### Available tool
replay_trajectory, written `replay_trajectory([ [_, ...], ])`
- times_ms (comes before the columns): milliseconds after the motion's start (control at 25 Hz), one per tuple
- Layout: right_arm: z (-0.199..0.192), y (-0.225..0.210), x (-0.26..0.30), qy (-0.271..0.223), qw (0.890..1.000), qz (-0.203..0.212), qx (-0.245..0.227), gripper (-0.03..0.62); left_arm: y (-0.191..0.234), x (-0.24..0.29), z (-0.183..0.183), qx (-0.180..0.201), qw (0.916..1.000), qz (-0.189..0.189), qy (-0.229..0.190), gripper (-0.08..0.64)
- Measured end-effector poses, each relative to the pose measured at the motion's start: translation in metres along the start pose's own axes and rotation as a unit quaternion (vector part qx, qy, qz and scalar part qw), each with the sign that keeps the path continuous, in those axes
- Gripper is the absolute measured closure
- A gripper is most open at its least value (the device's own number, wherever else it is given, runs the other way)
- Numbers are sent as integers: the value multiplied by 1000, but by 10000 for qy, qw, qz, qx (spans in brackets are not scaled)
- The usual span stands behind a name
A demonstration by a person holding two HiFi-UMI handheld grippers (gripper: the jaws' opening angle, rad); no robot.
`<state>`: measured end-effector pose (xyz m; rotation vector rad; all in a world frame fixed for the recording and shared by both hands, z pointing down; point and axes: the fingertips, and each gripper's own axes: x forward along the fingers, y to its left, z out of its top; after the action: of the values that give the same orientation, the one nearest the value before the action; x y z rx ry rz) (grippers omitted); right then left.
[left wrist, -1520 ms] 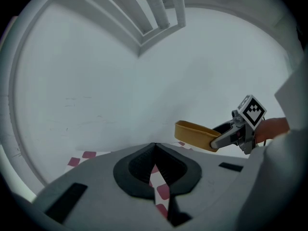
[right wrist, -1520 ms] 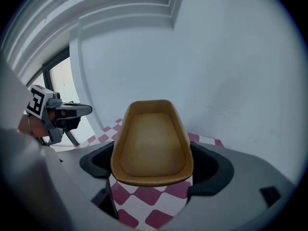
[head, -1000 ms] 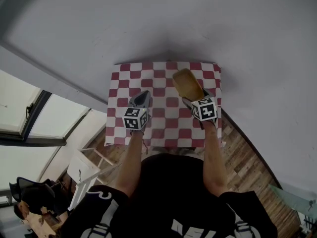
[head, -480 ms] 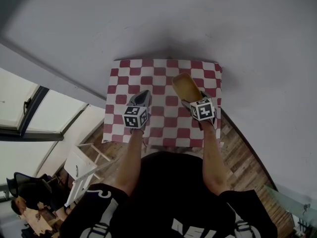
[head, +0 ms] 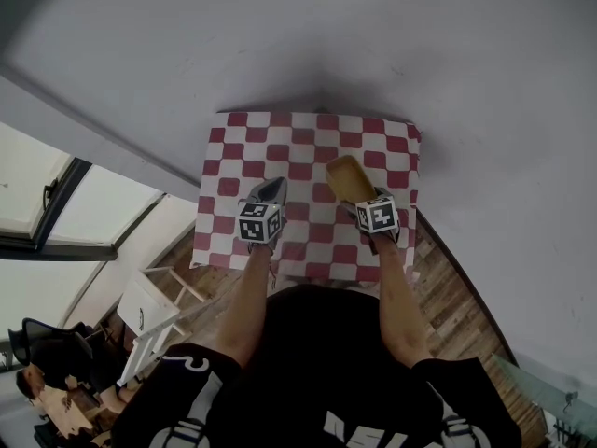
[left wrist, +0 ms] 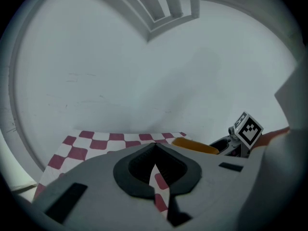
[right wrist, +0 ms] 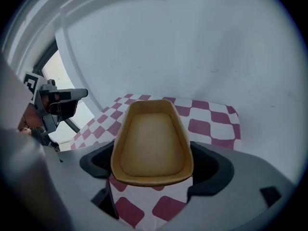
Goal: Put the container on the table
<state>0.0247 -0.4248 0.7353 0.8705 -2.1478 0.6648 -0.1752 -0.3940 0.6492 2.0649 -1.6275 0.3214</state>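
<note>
A small table under a red-and-white checked cloth (head: 308,147) stands against a grey wall. My right gripper (head: 359,199) is shut on a tan, empty, tub-shaped container (head: 348,177), held over the table's right half. In the right gripper view the container (right wrist: 151,143) lies between the two jaws of the right gripper (right wrist: 153,166), its open side up, with the cloth (right wrist: 211,124) under it. My left gripper (head: 270,192) hovers over the table's left half, shut, holding nothing. The left gripper view shows its closed tips (left wrist: 155,146), the container's rim (left wrist: 195,146) and the cloth (left wrist: 96,141).
The wall runs right behind the table. Wooden floor (head: 457,315) lies to the right and near side. A white stool (head: 149,315) and a large window (head: 56,222) are at the lower left. My own body fills the bottom of the head view.
Both grippers have sunk toward the table. The right one has carried the container down and slightly nearer to me; the left stays shut.
</note>
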Motion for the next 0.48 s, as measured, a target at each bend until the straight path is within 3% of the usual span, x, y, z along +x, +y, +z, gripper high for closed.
replay_trajectory([
  [480, -31, -5, 34, 378, 9991, 40, 211, 106, 3, 18, -20, -95, 9994, -98, 311, 535],
])
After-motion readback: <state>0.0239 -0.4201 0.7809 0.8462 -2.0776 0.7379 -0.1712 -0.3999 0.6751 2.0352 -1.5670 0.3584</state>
